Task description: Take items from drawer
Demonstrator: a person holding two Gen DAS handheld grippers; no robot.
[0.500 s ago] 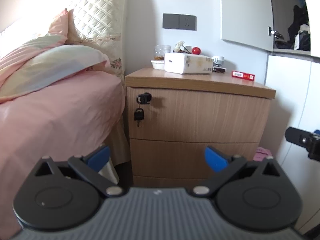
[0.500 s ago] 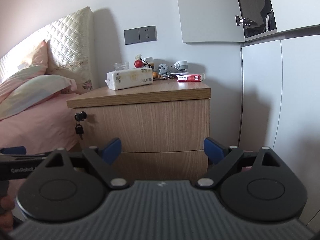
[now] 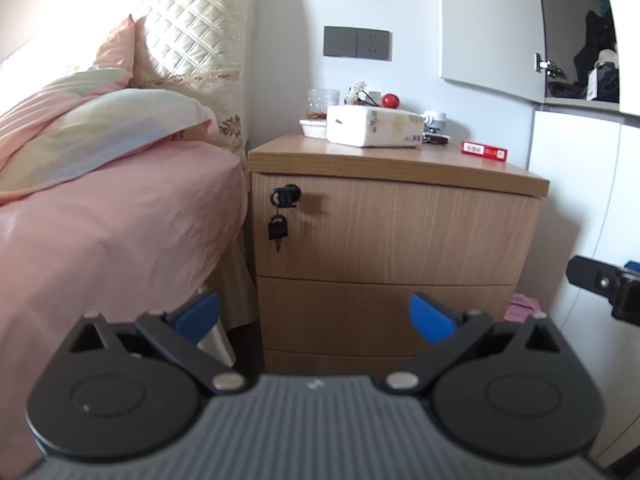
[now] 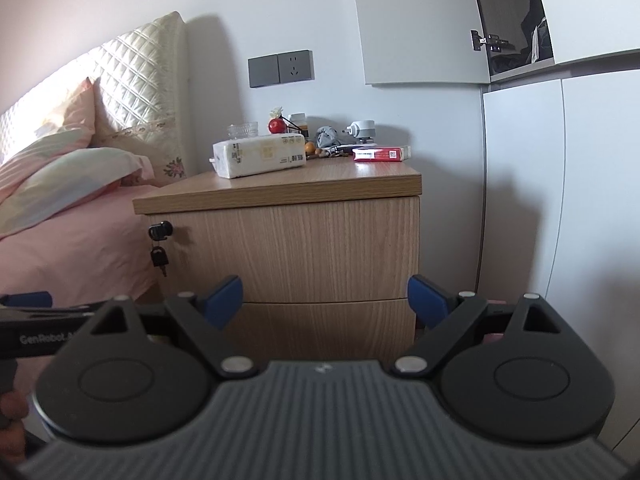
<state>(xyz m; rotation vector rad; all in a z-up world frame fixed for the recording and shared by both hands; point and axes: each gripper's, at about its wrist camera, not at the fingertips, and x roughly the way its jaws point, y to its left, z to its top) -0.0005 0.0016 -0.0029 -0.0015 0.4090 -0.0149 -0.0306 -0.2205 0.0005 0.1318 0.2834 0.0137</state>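
We faced the shut top drawer [image 3: 394, 232] of the bedside cabinet, left gripper [image 3: 314, 316] and right gripper [image 4: 324, 298] both spread and empty; its handle-less front risked slipping, or we might snag the dangling key [image 3: 277, 229].

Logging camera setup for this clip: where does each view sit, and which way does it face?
Left wrist: rides the left hand-held gripper, jaws open and empty, facing the nightstand front with the bed alongside; the right hand-held gripper's tip shows at the picture's right edge.
Right wrist: rides the right hand-held gripper, open and empty, facing the nightstand's right part and the white wardrobe; the left hand-held gripper shows at the picture's left edge.
Shared: nightstand, key, tissue pack, red box.
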